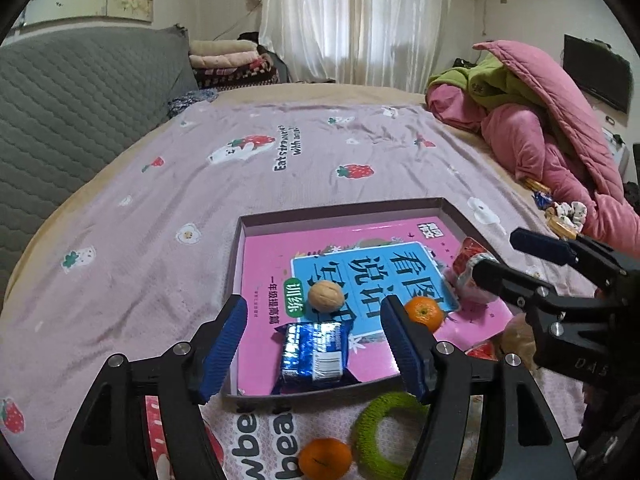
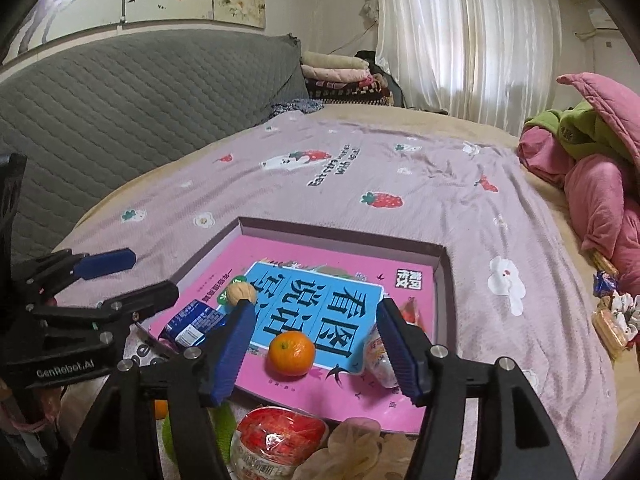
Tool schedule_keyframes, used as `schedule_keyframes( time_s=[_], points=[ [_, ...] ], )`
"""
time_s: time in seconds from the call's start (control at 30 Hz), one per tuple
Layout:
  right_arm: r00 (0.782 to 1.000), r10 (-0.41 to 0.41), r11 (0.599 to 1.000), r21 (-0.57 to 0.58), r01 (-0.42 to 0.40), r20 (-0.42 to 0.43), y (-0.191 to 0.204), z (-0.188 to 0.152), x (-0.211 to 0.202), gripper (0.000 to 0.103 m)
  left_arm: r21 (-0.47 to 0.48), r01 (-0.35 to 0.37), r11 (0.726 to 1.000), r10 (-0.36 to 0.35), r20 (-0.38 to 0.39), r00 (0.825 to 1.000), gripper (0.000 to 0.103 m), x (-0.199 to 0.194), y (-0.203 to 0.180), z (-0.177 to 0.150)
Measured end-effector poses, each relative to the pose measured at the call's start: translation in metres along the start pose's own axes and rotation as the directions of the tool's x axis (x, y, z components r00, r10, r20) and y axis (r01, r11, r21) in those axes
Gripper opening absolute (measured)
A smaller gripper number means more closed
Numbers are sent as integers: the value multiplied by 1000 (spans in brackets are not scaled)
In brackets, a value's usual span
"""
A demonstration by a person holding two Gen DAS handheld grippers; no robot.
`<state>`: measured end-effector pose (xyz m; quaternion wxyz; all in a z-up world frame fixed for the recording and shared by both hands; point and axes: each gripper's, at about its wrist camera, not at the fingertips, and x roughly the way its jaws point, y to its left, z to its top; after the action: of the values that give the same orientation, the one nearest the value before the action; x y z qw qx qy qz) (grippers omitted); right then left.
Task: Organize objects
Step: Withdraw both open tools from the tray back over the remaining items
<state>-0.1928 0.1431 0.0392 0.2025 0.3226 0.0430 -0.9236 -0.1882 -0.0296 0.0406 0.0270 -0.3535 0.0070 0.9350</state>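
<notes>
With both claws open and empty above the tray point(image 1: 240, 248), the loose tangerine point(image 1: 325, 462) lies on the bed at 6 o'clock from the left claw point(image 1: 310, 344), nearer to it than the right claw point(image 2: 316, 350).

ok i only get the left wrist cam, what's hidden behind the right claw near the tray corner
observer: A red snack pack lies there, at the near edge of the tray.
operator: anything next to it
observer: Yes, a beige fluffy thing sits right beside it, on its right in the right wrist view.
operator: is that claw carrying something
observer: No. The right claw is open and empty; the orange lies on the book, clear of both pads.
</notes>
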Motion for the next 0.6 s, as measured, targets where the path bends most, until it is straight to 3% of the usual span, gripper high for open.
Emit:
schedule_keyframes(
  time_s=[0.6],
  points=[
    [997, -34, 999, 42, 31, 67, -19, -5, -36, 66, -7, -3, 1000, 3, -12, 1000, 71, -15, -14, -26]
  ],
)
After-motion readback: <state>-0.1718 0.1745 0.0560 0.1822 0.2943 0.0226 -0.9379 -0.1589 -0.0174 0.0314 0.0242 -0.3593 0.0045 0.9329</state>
